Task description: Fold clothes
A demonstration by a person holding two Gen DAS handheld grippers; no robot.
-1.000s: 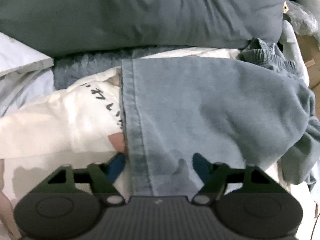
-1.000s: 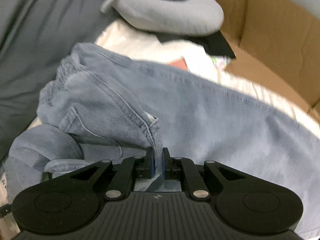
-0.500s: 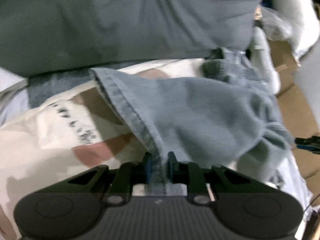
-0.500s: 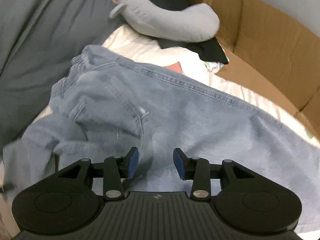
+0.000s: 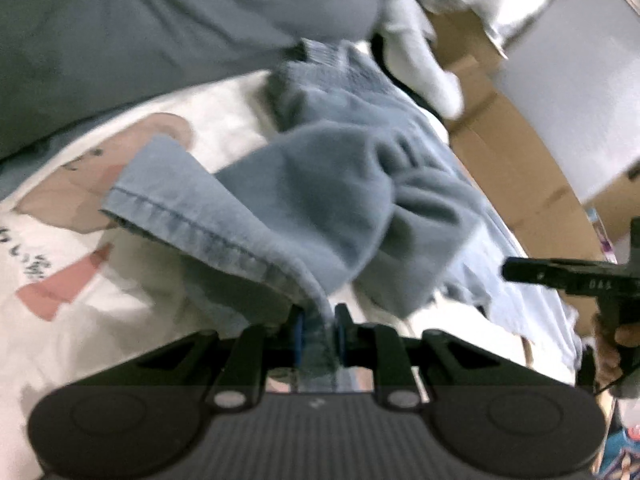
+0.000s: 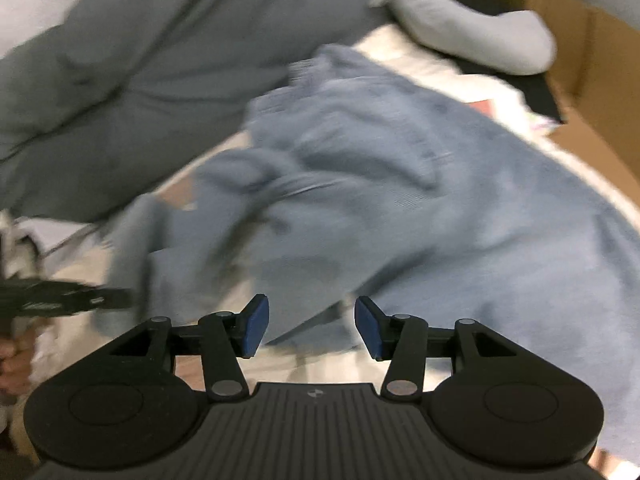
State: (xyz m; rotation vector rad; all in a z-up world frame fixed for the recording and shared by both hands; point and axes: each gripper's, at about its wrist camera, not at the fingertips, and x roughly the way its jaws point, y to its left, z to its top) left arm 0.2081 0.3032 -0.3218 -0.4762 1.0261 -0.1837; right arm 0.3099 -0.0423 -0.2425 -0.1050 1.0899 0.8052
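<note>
**Left tongs pinching the jeans hem; right tongs opening over the denim**

Your left tongs [image 5: 318, 334] are pressed onto the stitched hem of the light-blue jeans [image 5: 320, 196], lifting that leg end off the white printed sheet [image 5: 80, 272]. The rest of the jeans lies bunched across the bed, waistband toward the grey pillow [image 5: 160, 32]. Your right tongs [image 6: 310, 328] are spreading, blue pads apart; nothing sits between them, denim lies just beyond. A grey neck pillow [image 6: 480, 40] and cardboard box [image 6: 592, 60] sit at the far edge. Motion blur makes the folds hard to read, possibly one leg doubled over.
</note>
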